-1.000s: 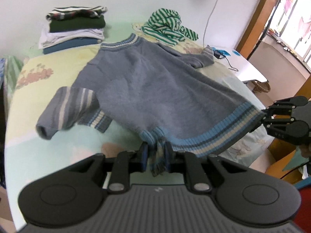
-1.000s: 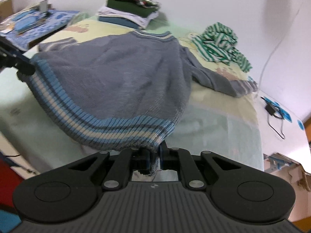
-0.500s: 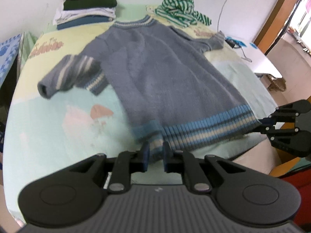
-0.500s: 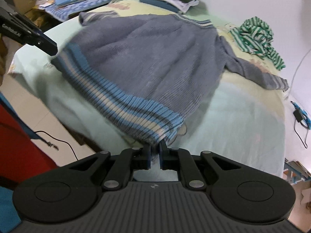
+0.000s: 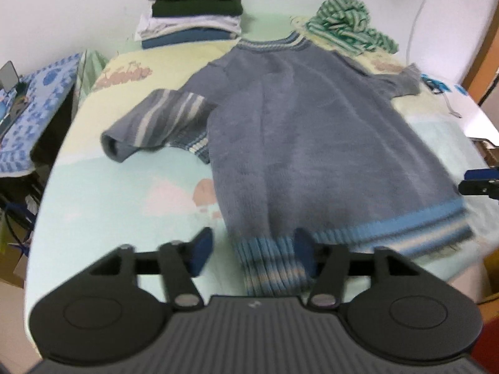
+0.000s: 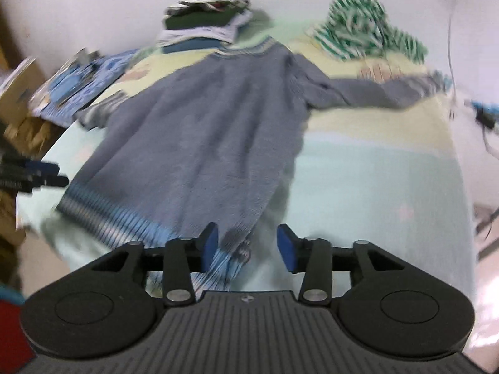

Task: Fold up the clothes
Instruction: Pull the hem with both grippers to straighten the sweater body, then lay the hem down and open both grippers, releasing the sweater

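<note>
Grey-blue knit sweater (image 5: 312, 143) lies spread flat on the bed (image 5: 131, 199), neckline toward the far wall, striped hem at the near edge, one sleeve bent back at left and the other reaching right. Left gripper (image 5: 252, 251) jaws opening, pads released, hem corner loose between them; right gripper (image 6: 248, 244) jaws likewise opening, other hem corner slack between its pads. Stack of folded clothes (image 5: 193, 15) and crumpled green-striped garment (image 5: 346, 25) sit at the bed's far end.
</note>
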The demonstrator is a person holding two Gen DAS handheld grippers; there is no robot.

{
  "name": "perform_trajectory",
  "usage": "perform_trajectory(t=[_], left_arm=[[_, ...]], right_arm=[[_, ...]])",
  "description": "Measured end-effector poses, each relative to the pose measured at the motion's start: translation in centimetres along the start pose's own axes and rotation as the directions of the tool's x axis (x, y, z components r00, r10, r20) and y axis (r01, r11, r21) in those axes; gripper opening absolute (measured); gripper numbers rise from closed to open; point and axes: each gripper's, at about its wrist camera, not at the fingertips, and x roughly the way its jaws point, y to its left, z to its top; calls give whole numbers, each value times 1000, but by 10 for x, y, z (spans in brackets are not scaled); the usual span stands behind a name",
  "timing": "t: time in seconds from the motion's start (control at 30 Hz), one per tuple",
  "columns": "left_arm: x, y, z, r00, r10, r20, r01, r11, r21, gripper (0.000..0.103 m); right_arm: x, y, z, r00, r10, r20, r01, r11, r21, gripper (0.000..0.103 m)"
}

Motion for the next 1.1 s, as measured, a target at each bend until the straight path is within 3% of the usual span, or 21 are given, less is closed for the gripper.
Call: perform_trajectory(t=[0.17,0.23,0.33,0.4,0.5,0.6,0.7,0.83,1.07,1.1], left_arm=[[32,-3,10,999,18,-40,-19,999,-43,62],[39,-7,10,998,15,-53,-17,999,-44,59],[41,-12,10,999,7,-53,-10,998,-55,55],[42,-14,10,998,2,-56,-5,998,-58,64],[45,-19,10,998,-21,-65,17,998,-53,82],[49,-28,8,997,-16,-69,15,1000,-26,99],[54,-39,4,998,9,-66,-9,1000,6,101],[52,-36,1,999,-6,-50,6,1000,4,101],[49,-35,-6,999,-26,-27,27,999,39,100],[48,-37,-5,1000,-15,-25,15,1000,27,96]], right_arm=[[21,0,-3,999,31,-22,-29,996,80,42],[24,5,-7,1000,15,-27,-13,996,84,26],[21,7,-10,1000,-3,0,3,996,90,24],[22,9,-13,1000,-13,18,12,997,71,27],[25,13,-15,999,4,45,-7,998,56,42],[30,18,-7,1000,9,11,-9,1000,7,52],[35,18,1,1000,9,-20,-9,1000,1,53],[33,5,0,1000,6,5,-6,995,102,30],[30,0,-8,998,15,55,-25,983,181,20],[30,1,-7,999,11,53,-21,984,178,19]])
